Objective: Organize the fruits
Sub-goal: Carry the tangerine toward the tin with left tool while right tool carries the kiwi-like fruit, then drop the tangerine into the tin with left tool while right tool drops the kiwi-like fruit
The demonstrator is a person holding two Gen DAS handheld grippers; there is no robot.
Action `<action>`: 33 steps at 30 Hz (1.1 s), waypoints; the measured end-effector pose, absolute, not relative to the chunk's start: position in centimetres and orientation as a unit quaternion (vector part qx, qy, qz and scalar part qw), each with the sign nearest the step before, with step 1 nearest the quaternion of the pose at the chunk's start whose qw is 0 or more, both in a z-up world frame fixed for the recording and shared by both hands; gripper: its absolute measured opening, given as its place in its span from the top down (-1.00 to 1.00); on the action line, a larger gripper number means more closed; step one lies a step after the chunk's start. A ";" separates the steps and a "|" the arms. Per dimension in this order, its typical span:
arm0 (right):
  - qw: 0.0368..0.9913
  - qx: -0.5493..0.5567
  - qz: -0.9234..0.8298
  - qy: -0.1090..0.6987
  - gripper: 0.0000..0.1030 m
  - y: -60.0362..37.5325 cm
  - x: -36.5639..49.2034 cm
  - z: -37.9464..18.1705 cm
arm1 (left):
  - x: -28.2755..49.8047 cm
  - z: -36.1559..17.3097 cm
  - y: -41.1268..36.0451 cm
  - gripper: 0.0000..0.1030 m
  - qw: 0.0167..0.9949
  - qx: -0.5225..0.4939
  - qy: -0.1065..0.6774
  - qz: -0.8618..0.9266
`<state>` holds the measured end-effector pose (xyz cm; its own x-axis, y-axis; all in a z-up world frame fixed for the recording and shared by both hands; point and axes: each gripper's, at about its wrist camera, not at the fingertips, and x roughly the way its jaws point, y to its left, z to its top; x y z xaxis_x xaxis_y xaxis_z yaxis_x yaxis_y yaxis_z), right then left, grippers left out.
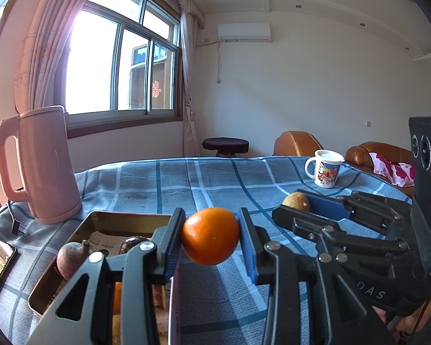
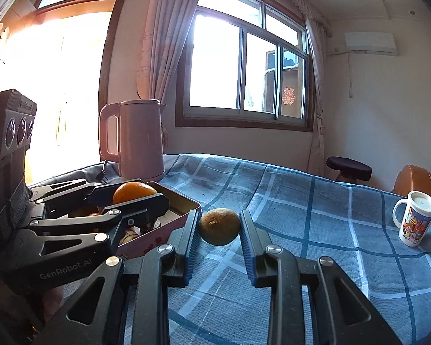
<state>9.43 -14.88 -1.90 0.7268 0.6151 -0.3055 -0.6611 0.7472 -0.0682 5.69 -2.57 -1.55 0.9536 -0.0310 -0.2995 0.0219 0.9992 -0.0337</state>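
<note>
Orange and glossy, the orange fruit [image 1: 210, 235] sits pinched between the pads of the left gripper [image 1: 211, 237], lifted just above the blue checked tablecloth [image 1: 186, 184], with the open tin box [image 1: 123, 224] at its 9 o'clock. The right gripper [image 2: 219, 227] points slightly downward and clamps a dull brown-green fruit [image 2: 219, 226]. Only the left wrist view shows a reddish fruit [image 1: 70, 260] inside the box; only the right shows the box's patterned side [image 2: 158, 241]
</note>
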 end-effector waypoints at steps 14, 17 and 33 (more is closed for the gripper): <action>0.915 -0.098 0.369 0.129 0.42 -12.6 8.5 -1.6 | 4.0 -1.4 -0.6 0.25 0.989 -0.014 0.148 0.010; 0.913 -0.102 0.374 0.129 0.42 -12.0 8.5 -1.6 | 3.6 -1.3 -0.1 0.25 0.989 -0.016 0.145 0.015; 0.898 -0.112 0.404 0.131 0.42 -9.2 8.0 -0.9 | 2.3 -1.1 2.8 0.25 0.988 -0.020 0.144 0.047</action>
<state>8.01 -9.22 -0.90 0.6384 0.6972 -0.3262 -0.7558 0.6480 -0.0941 2.26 2.81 -1.07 0.9539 0.0878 -0.2870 -0.0991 0.9948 -0.0251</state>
